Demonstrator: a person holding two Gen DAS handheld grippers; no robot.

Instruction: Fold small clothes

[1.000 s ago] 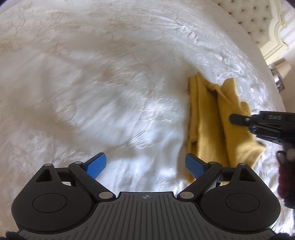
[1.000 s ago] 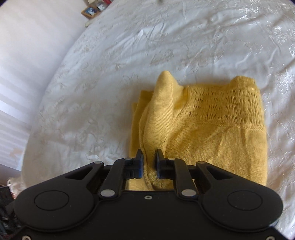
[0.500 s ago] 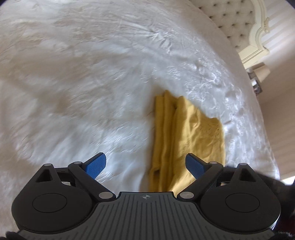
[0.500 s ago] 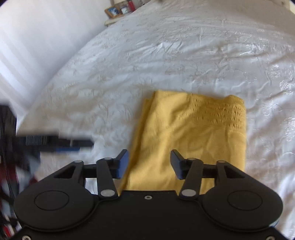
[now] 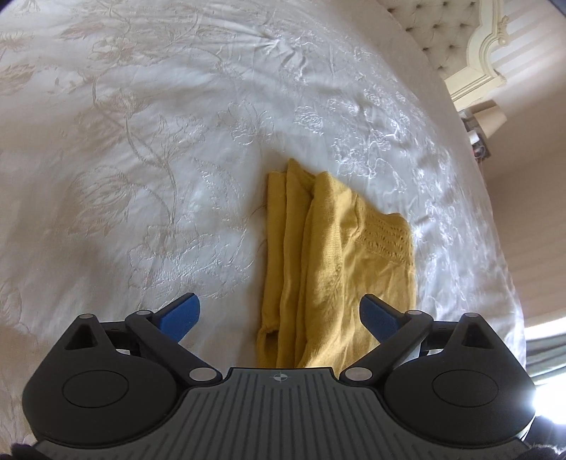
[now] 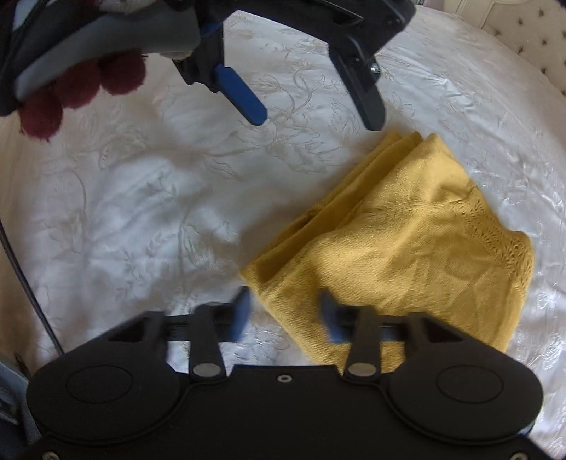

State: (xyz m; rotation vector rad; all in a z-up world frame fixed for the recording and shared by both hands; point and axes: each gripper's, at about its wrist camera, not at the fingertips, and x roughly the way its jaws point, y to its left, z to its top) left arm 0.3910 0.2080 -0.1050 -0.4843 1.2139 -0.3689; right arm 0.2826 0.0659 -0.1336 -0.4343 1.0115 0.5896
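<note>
A small yellow knitted garment lies folded in layers on the white embroidered bedspread; it also shows in the right wrist view. My left gripper is open and empty, held above the garment's near end. It appears in the right wrist view at the top, above the garment's far corner. My right gripper is open and empty, its blurred fingers over the garment's near left corner.
A tufted headboard and a cream bed frame stand at the far right. A lamp and small items sit beside the bed. A hand in a dark red glove holds the left gripper.
My right gripper let go of the garment's raised fold and opened; the fold dropped flat. Both grippers moved, and the left one now hangs over the garment.
</note>
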